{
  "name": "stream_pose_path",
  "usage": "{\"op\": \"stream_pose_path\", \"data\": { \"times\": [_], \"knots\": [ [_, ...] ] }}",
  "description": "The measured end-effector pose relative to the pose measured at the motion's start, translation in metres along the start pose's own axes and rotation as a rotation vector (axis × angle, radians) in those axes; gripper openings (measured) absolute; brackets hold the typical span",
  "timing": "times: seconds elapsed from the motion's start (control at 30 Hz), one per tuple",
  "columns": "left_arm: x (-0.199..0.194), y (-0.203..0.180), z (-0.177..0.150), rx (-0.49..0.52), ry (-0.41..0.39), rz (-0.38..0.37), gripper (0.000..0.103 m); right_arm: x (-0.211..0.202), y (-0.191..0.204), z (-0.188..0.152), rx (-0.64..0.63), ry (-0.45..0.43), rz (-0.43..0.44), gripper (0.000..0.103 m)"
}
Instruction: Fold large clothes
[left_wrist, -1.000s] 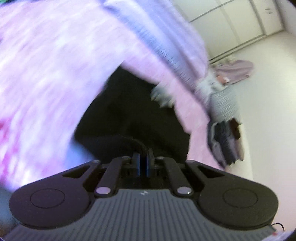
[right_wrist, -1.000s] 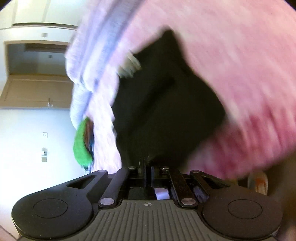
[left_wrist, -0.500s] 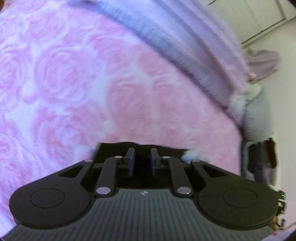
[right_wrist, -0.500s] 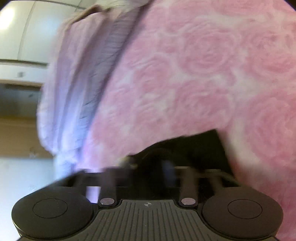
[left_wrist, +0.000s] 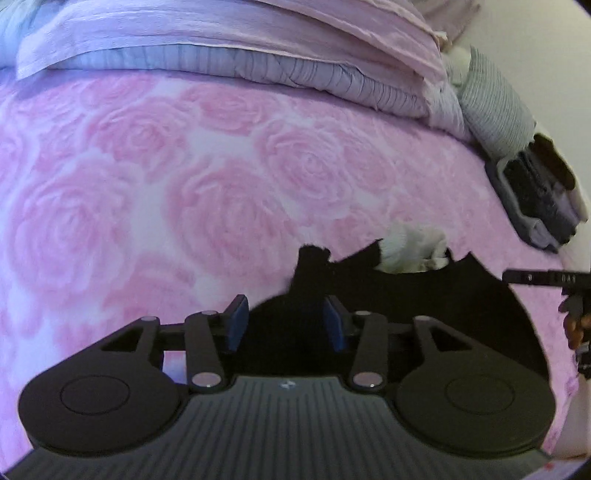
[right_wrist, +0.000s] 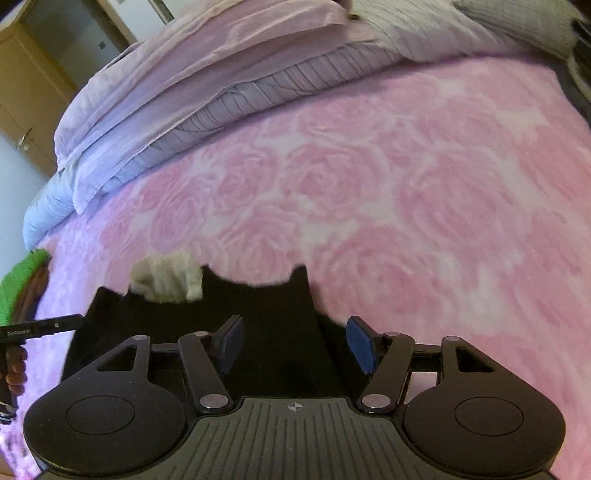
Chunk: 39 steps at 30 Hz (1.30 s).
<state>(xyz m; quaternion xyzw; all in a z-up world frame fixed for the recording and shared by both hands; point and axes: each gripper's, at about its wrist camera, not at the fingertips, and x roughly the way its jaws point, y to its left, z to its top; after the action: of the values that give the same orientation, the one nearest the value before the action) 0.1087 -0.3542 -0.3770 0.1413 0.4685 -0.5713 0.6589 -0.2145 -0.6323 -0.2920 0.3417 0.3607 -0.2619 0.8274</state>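
On the pink rose-patterned blanket (left_wrist: 221, 177) lies a black garment (left_wrist: 406, 295), a small white cloth (left_wrist: 413, 245) touching its far edge. Both the left gripper (left_wrist: 284, 325) and right gripper (right_wrist: 295, 343) hover over it, fingers spread apart, holding nothing.

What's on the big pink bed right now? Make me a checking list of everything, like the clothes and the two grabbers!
Surface: pink rose blanket covering the bed.
Job's things: black garment lying flat at the near edge; white cloth piece on its top edge.
Clutter: folded bedding at the far side; striped grey cloth; dark folded stack; green item at the bed's edge.
Grippers: left gripper open over the garment; right gripper open, likewise.
Cables: nothing seen.
Surroundings: wooden cabinet doors.
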Motion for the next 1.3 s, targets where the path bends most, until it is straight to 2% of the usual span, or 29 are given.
{"op": "stream_pose_path", "data": {
  "times": [0.07,0.1,0.13,0.17,0.2,0.3,0.43,0.53,0.63,0.73,0.77,0.8,0.83,0.9,1.0,1.13,1.23,1.3],
  "knots": [
    [0.01,0.0,0.002,0.003,0.009,-0.01,0.033,0.017,0.0,0.003,-0.007,-0.002,-0.016,0.059],
    [0.013,-0.001,0.001,0.017,0.01,-0.005,0.029,0.022,0.0,0.004,-0.003,0.003,-0.015,0.056],
    [0.015,-0.003,0.0,0.035,0.003,0.001,0.008,0.025,-0.002,0.004,-0.003,-0.001,0.003,0.041],
    [0.014,-0.004,0.0,0.049,0.003,0.008,0.002,0.028,-0.003,0.003,-0.01,-0.006,0.048,0.03],
    [0.013,-0.005,-0.001,0.053,-0.01,0.014,0.002,0.03,-0.002,0.003,-0.022,-0.006,0.062,0.0],
    [0.002,-0.008,-0.001,0.059,-0.056,0.031,0.002,0.025,0.001,0.004,-0.074,-0.037,0.045,0.0],
    [-0.014,-0.012,0.008,0.079,-0.136,0.06,0.002,-0.003,0.001,0.012,-0.086,-0.142,0.058,0.0],
    [-0.012,-0.006,0.02,0.047,-0.172,0.08,0.002,-0.005,0.0,0.022,-0.089,-0.18,0.039,0.0],
    [0.014,-0.004,0.027,0.084,-0.103,0.121,0.002,0.017,-0.004,0.03,-0.063,-0.146,0.012,0.0],
    [0.039,0.0,0.022,0.087,-0.008,0.16,0.007,0.047,-0.014,0.03,0.001,-0.026,-0.008,0.0],
    [0.039,0.003,0.02,0.059,-0.003,0.156,0.01,0.055,-0.016,0.029,0.032,0.02,-0.028,0.005],
    [0.032,0.007,0.018,0.017,-0.011,0.143,0.012,0.055,-0.018,0.029,0.05,0.046,-0.039,0.018],
    [0.021,0.011,0.015,-0.03,-0.025,0.125,0.017,0.051,-0.019,0.027,0.069,0.046,-0.055,0.039],
    [-0.005,0.019,0.005,-0.1,-0.029,0.096,0.025,0.027,-0.023,0.023,0.106,0.021,-0.064,0.056],
    [-0.054,0.027,-0.03,-0.211,-0.004,0.09,0.028,-0.026,-0.031,0.003,0.179,0.006,-0.074,0.058],
    [-0.118,0.03,-0.093,-0.38,0.026,0.085,0.032,-0.092,-0.043,-0.058,0.315,0.057,-0.054,0.059],
    [-0.138,0.027,-0.132,-0.501,0.032,0.049,0.032,-0.122,-0.045,-0.103,0.443,0.087,-0.021,0.059],
    [-0.138,0.025,-0.147,-0.544,0.025,0.048,0.032,-0.129,-0.047,-0.119,0.498,0.087,-0.008,0.059]
  ]
}}
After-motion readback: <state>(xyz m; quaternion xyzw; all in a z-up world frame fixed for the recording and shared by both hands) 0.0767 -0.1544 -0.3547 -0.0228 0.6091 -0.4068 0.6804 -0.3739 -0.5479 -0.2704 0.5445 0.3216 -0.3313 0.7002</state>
